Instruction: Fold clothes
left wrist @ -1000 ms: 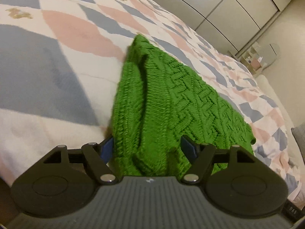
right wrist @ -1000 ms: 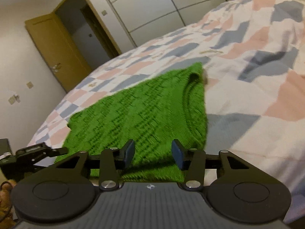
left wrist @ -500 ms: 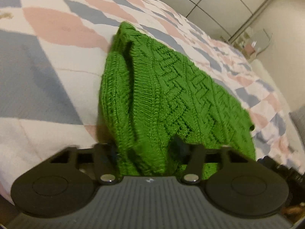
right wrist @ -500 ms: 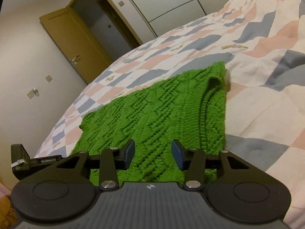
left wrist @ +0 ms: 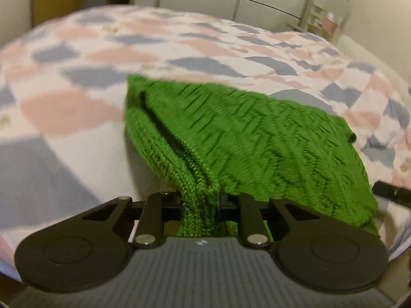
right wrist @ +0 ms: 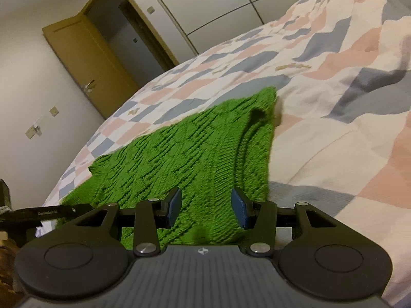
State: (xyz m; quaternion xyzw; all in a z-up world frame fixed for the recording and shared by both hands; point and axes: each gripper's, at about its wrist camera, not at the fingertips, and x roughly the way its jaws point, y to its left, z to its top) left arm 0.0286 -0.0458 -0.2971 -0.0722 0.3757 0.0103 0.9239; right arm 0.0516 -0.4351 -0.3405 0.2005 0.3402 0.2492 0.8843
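Patterned bed, left claw pinching green sweater

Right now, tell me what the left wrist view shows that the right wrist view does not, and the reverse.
Only the left wrist view shows the left gripper, its jaws shut on a bunched ribbed edge of the green knit sweater, and a shelf unit in the far corner. Only the right wrist view shows the right gripper, its jaws open over the knit, and a wooden door. Both show the sweater on the checked bedspread and the white wardrobe doors.
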